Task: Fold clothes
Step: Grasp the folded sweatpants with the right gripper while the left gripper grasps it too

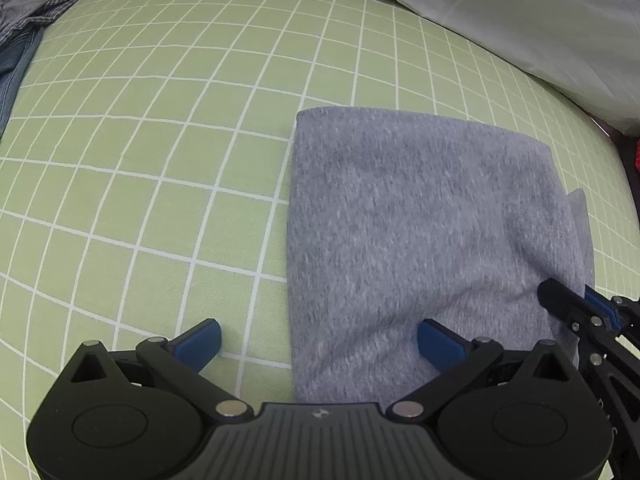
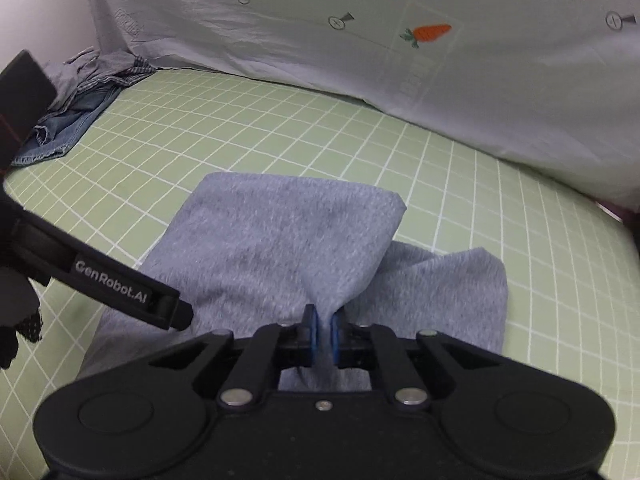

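Note:
A grey knit garment (image 1: pixel 420 220) lies folded on the green checked sheet (image 1: pixel 140 140). In the right wrist view its near edge (image 2: pixel 288 240) is bunched and lifted. My right gripper (image 2: pixel 325 332) is shut on that pinched fold, and it also shows at the cloth's right corner (image 1: pixel 580 304) in the left wrist view. My left gripper (image 1: pixel 320 338) stands wide open over the garment's near left edge. One pad is on the cloth, the other over the sheet, and nothing is gripped. One of the left gripper's fingers (image 2: pixel 132 292) reaches in from the left.
A pile of denim and checked clothes (image 2: pixel 68 120) sits at the far left corner of the bed. A white cloth with a carrot print (image 2: pixel 430 32) runs along the back. A gloved hand (image 2: pixel 16 320) shows at the left edge.

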The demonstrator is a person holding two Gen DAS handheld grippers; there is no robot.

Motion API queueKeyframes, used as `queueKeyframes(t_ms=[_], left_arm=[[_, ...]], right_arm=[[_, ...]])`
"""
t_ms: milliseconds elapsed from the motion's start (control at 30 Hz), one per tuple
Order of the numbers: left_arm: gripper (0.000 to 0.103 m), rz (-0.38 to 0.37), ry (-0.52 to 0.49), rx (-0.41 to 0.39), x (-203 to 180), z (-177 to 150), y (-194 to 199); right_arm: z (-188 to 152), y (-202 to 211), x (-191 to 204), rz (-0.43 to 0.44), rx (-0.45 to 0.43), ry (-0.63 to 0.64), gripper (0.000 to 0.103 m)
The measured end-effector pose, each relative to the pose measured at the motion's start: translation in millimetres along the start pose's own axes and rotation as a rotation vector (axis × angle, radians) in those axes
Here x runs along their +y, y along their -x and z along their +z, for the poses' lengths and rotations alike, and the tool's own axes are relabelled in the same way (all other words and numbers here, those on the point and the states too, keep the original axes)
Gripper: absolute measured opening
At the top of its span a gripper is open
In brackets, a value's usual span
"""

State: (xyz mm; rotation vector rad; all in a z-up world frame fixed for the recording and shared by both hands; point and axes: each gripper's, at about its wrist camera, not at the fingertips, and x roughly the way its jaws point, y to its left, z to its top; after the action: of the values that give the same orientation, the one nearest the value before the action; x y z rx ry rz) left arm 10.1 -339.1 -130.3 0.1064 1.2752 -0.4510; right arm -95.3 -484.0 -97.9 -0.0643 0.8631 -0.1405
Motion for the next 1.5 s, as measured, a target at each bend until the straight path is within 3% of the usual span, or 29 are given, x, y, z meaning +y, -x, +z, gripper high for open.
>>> queueKeyframes(t_ms=[100, 267, 433, 467, 500, 533, 667, 733, 900, 1000, 1067, 1133, 1167, 1333, 1500], left_arm=[[0.103, 0.019, -0.042, -0.051, -10, 1, 13], [0.103, -0.043, -0.118, -0.104, -31, 3, 33], [0.103, -0.108, -0.128, -0.08, -48, -2, 29], [0.103, -0.122, -0.126, -0.067, -50, -4, 26], [0.103, -0.13, -0.126, -0.058, -51, -6, 23], [0.103, -0.135, -0.127, -0.052, -51, -8, 21], [0.103, -0.159, -0.126, -0.025, -51, -14, 14], [0.103, -0.188, -0.099, 0.0, -47, -13, 8], [0.103, -0.262, -0.049, 0.077, -47, -16, -7], [0.098, -0.302, -0.052, 0.077, -53, -21, -9], [0.08, -0.333, -0.048, 0.072, -56, -24, -9], [0.064, -0.355, -0.048, 0.063, -62, -25, -8], [0.061, -0.349, -0.068, 0.057, -67, -25, -7], [0.038, -0.388, -0.136, 0.018, -81, -25, 10], [0.032, -0.464, -0.209, -0.001, -110, -27, 31]], right_arm=[[4, 19, -5, -0.005, -0.056, -0.005, 0.007], [5, 57, -28, -0.027, -0.122, -0.084, 0.007], [-26, 37, -84, -0.125, 0.038, -0.291, 0.01], [-32, 33, -95, -0.145, 0.072, -0.333, 0.015], [-40, 26, -104, -0.146, 0.108, -0.378, 0.027], [-47, 18, -112, -0.143, 0.146, -0.423, 0.031], [-68, 9, -129, -0.02, 0.145, -0.641, 0.074], [-74, -1, -126, 0.003, 0.153, -0.682, 0.075], [-76, -19, -109, 0.001, 0.183, -0.628, 0.081], [-73, -20, -100, 0.022, 0.157, -0.626, 0.082], [-70, -19, -95, 0.036, 0.153, -0.623, 0.076], [-67, -19, -90, 0.046, 0.157, -0.611, 0.046], [-64, -18, -88, 0.049, 0.164, -0.599, 0.025], [-60, 13, -85, 0.087, 0.086, -0.634, 0.019], [-57, 50, -84, 0.074, 0.011, -0.65, 0.018]])
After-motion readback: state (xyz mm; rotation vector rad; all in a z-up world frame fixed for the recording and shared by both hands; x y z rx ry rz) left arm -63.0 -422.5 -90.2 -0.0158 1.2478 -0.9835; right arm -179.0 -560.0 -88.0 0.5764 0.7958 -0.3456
